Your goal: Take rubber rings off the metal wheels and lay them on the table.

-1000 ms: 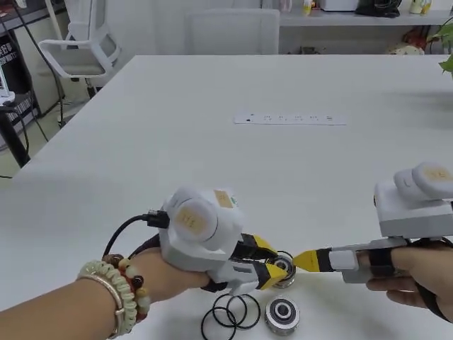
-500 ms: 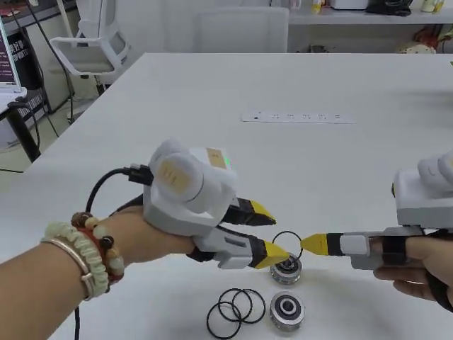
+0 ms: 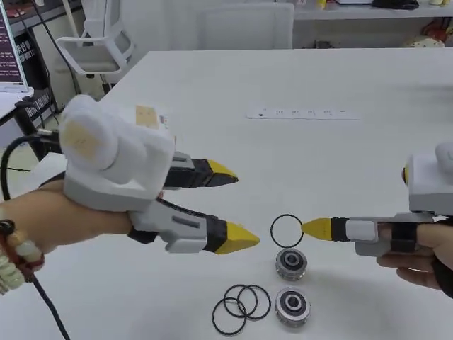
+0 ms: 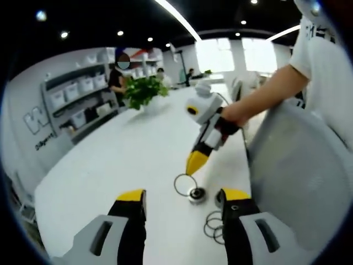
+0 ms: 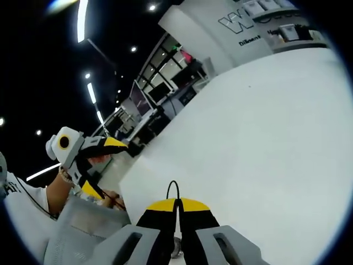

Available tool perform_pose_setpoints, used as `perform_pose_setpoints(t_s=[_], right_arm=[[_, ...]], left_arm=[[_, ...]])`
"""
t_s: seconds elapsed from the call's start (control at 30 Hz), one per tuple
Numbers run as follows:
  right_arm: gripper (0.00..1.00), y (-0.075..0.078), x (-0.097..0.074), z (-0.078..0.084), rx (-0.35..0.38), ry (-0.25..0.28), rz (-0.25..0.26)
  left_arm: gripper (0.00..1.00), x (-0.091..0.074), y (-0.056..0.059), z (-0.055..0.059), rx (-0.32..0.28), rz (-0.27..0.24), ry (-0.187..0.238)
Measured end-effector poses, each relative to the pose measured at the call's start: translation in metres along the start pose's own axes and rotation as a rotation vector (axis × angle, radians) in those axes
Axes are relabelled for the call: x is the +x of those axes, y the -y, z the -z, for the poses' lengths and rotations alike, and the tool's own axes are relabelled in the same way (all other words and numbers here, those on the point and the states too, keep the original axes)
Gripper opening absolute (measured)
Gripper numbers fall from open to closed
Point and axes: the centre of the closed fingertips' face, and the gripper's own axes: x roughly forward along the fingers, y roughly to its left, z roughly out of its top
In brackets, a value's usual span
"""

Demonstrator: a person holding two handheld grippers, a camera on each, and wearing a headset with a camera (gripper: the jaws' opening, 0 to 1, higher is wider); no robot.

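My right gripper (image 3: 303,228) is shut on a thin black rubber ring (image 3: 272,229), holding it in the air just above a metal wheel (image 3: 291,261) on the white table (image 3: 318,163). A second wheel (image 3: 291,306) lies nearer me, beside three loose rings (image 3: 241,303). My left gripper (image 3: 244,205) hovers open to the left of the held ring with nothing between its jaws. In the left gripper view the right gripper (image 4: 197,161) dangles the ring (image 4: 175,185) over the wheel (image 4: 196,194). In the right gripper view the ring (image 5: 171,190) rises edge-on from the shut tips (image 5: 176,204).
A white power strip (image 3: 303,113) lies further back on the table. A white office chair (image 3: 85,49) stands beyond the table's far left corner. A potted plant (image 4: 142,91) sits at the table's far end in the left gripper view.
The left gripper has let go of the wheel, opened, and risen up and to the left. The right gripper has lifted the ring off that wheel.
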Motion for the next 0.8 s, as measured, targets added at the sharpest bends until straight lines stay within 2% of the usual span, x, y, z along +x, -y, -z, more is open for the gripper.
perform_pose_setpoints(t_s=[0.17,0.37,0.6,0.8], right_arm=[[0.0,-0.014,0.003,-0.002,-0.02,-0.001,-0.041],[0.0,-0.031,0.01,0.005,-0.068,-0.042,-0.087],[0.0,-0.044,0.018,0.022,-0.131,-0.125,-0.124],[0.0,-0.053,0.027,0.05,-0.222,-0.244,-0.15]], left_arm=[[0.6,-0.021,0.002,0.005,0.006,-0.032,-0.01],[0.67,-0.038,0.005,0.012,-0.034,-0.064,-0.001],[0.68,-0.056,0.008,0.036,-0.109,-0.124,-0.01],[0.68,-0.063,0.013,0.062,-0.205,-0.168,-0.027]])
